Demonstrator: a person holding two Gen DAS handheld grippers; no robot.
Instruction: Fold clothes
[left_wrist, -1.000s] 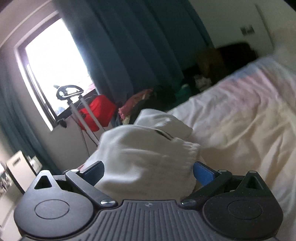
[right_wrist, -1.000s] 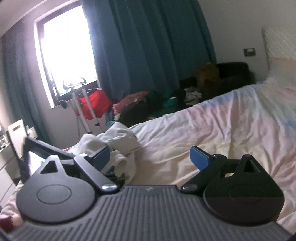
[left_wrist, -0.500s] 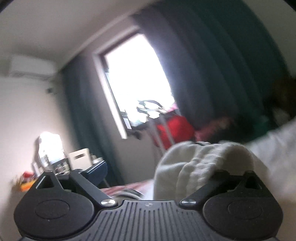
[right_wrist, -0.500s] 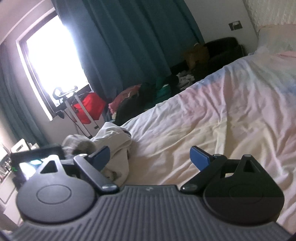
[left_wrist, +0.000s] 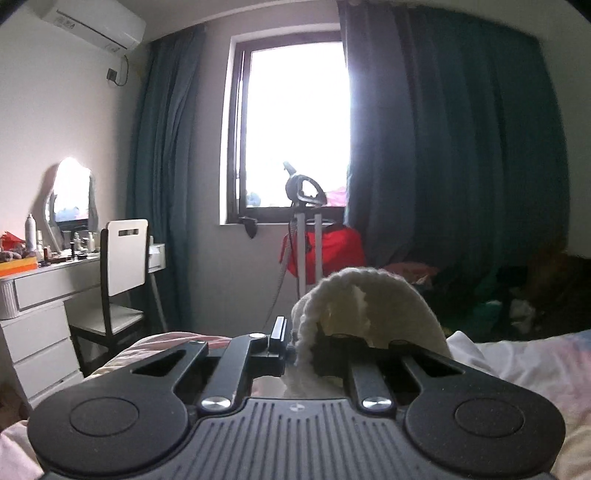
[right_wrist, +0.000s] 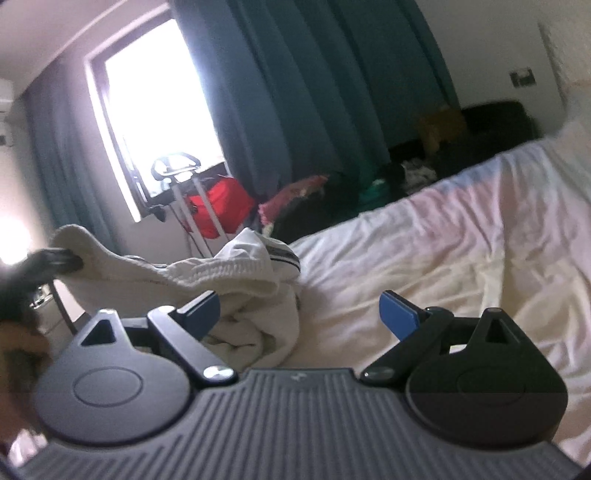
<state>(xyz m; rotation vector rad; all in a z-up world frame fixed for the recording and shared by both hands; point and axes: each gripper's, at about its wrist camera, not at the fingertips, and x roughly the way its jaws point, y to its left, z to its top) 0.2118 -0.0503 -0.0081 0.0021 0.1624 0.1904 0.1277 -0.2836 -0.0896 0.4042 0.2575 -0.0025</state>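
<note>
Cream knit garment is seen in the left wrist view pinched between the closing left tongs, a fold bulging above them, with the window behind; in the right wrist view the right tongs are held wide apart, nothing gripped, above the bed, where the garment's heap lies at their left finger, one end raised by the left tongs.
</note>
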